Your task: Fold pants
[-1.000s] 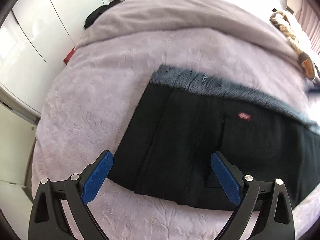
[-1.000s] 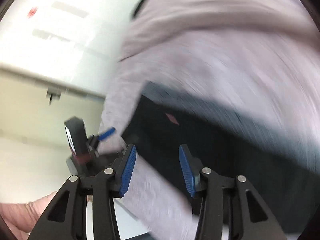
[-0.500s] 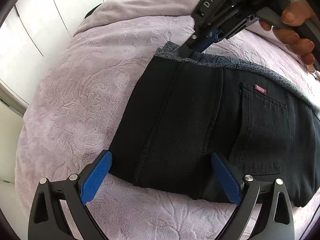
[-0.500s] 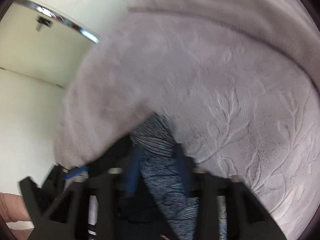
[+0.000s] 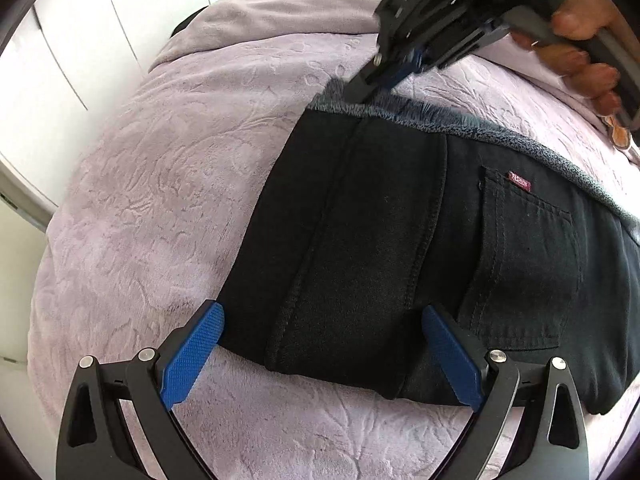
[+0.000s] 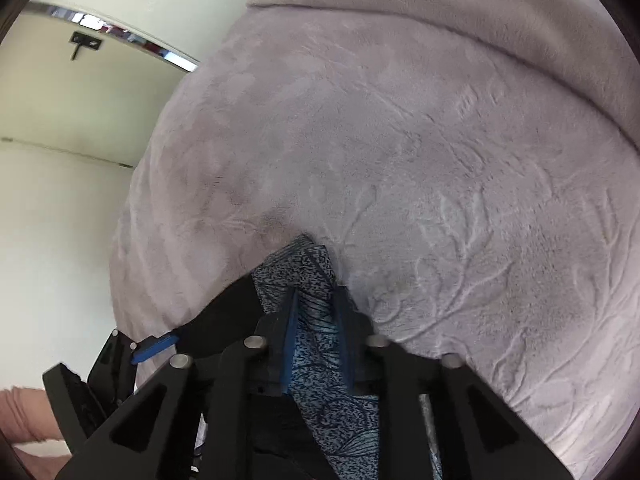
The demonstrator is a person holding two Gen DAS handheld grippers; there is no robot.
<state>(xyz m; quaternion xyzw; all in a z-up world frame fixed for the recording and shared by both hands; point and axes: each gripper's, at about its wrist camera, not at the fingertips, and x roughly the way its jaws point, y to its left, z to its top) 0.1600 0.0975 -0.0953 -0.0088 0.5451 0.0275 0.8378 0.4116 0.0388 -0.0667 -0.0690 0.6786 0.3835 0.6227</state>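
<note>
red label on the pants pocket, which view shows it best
The left wrist view: the red label sits in plain sight at the top of the back pocket on the black pants. The right wrist view misses it, showing only the grey lining pinched in the right gripper.

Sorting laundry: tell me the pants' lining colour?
Speckled grey-blue lining inside black pants; right wrist view shows it best.

Black pants (image 5: 372, 240) on a pale lilac bedspread (image 5: 160, 184)

The pants are black with tone-on-tone stitching, a small red label (image 5: 519, 181) bearing pale letters at the back pocket, and a lining (image 6: 316, 280) speckled grey-blue and black with dark line markings. The bedspread is pale lilac, embossed with leaf and branch shapes. Each hand-held gripper, left (image 5: 322, 354) and right (image 6: 316, 320), is black with blue dimpled pads (image 5: 192, 356). Behind stand white cupboard doors (image 5: 76, 44).
</note>
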